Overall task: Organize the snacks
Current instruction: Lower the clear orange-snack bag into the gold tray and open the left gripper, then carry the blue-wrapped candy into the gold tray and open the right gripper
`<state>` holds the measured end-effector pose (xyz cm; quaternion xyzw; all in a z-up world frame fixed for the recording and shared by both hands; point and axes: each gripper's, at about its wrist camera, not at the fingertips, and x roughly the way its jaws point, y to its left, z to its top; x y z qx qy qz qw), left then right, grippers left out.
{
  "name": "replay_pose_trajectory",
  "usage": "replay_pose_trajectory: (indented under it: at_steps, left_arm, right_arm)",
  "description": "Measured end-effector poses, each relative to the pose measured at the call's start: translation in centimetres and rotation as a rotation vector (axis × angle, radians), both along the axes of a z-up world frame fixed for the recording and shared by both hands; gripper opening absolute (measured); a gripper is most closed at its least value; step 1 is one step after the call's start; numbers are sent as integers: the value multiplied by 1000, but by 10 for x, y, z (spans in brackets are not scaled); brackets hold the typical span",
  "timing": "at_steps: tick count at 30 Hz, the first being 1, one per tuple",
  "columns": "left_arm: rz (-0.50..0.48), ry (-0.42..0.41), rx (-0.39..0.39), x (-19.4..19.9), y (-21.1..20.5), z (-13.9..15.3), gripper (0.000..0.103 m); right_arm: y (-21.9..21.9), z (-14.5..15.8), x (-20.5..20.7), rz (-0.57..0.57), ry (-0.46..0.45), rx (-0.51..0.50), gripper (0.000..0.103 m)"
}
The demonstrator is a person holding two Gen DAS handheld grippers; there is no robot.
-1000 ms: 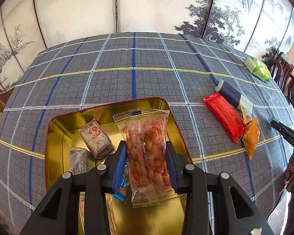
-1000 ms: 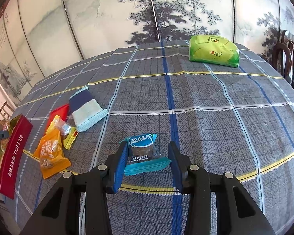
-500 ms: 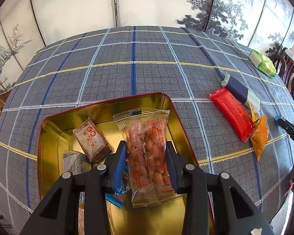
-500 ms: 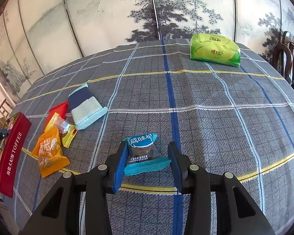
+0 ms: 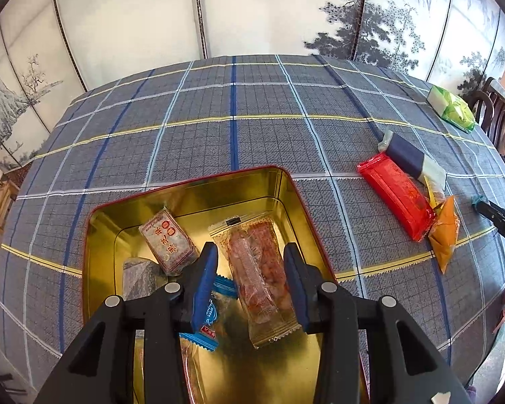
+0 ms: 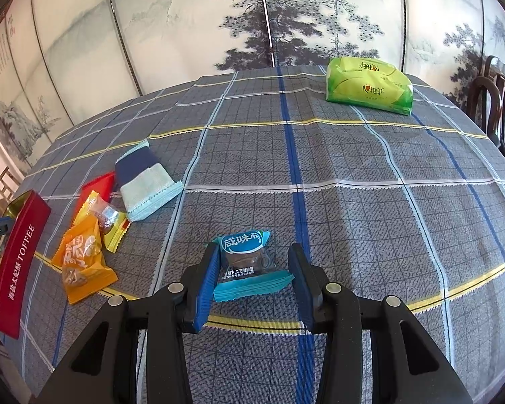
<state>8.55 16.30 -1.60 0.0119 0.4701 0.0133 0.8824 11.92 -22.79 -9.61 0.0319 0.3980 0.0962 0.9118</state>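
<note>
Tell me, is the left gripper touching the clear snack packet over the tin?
Apart. In the left wrist view the left gripper has just been opening, and gold tin shows between each pad and the clear snack packet.

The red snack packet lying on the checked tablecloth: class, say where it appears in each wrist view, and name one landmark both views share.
Left wrist view: the red snack packet lies at the right, on the cloth beyond the tin, beside the navy and pale packet.
Right wrist view: the red snack packet is at the left, mostly hidden behind the yellow and orange packets.
Shared landmark: the green packet at the table's far side.
</note>
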Motion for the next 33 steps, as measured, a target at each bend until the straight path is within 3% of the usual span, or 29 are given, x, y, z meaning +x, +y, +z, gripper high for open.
replay_pose_trajectory:
  at_steps: [4,6,15,33]
  left_arm:
    - [23,-70,45,-22,-6,18,59]
    - [30,-96,57,-34,-9,26,62]
    - [20,-134,114,-71,-26,46,62]
    - [26,-105,63,-111,-16,40,62]
  right_arm:
    - [1,0,0,3,1,-1,43]
    - [1,0,1,7,3,-2,43]
    - [9,3,-27,36,-26,22,42]
    - [26,31,-97,89,-83,128,42]
